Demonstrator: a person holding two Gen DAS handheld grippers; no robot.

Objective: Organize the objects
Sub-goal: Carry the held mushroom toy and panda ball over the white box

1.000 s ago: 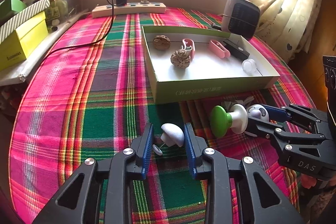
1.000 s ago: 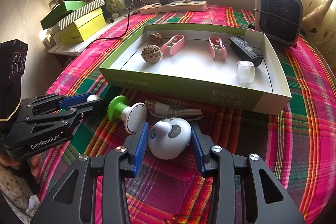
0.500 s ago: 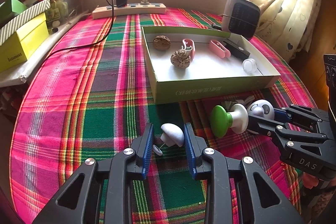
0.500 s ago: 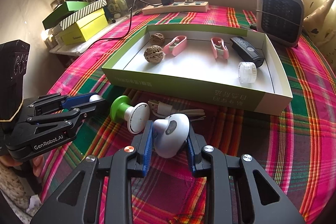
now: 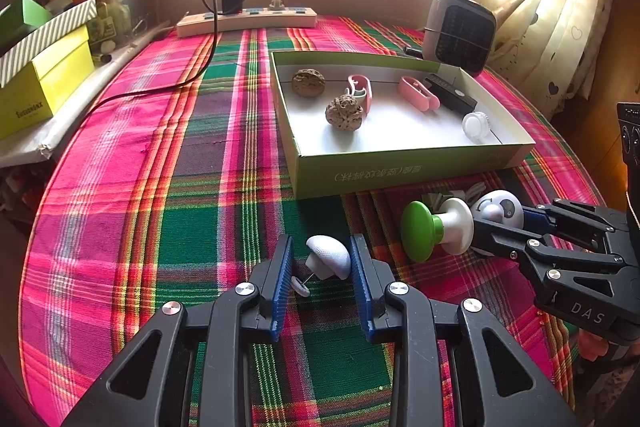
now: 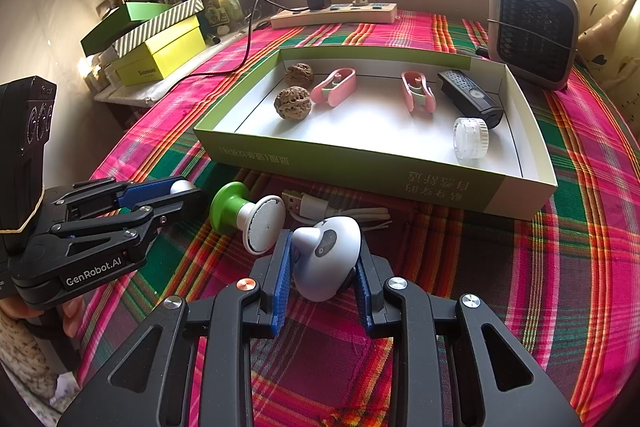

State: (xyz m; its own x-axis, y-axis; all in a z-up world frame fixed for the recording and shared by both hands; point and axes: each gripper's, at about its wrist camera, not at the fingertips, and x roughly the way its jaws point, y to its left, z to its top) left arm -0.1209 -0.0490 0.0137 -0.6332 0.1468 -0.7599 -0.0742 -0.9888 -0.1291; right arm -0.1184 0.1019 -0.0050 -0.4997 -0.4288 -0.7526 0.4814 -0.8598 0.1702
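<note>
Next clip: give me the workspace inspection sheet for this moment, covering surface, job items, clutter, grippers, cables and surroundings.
Surface: plaid tablecloth, pink and green.
Job's things: open tray box holds two walnuts, two pink clips, a black remote and a clear cap; a green-and-white stamp lies on the cloth in front of it.
Clutter: stacked boxes to the left of the table.
Grippers: left gripper shut on a small white mushroom-shaped piece; right gripper shut on a white panda-faced gadget.
Cables: white USB cable beside the box; black charger lead from the power strip.
Surroundings: small heater, window, curtain.
</note>
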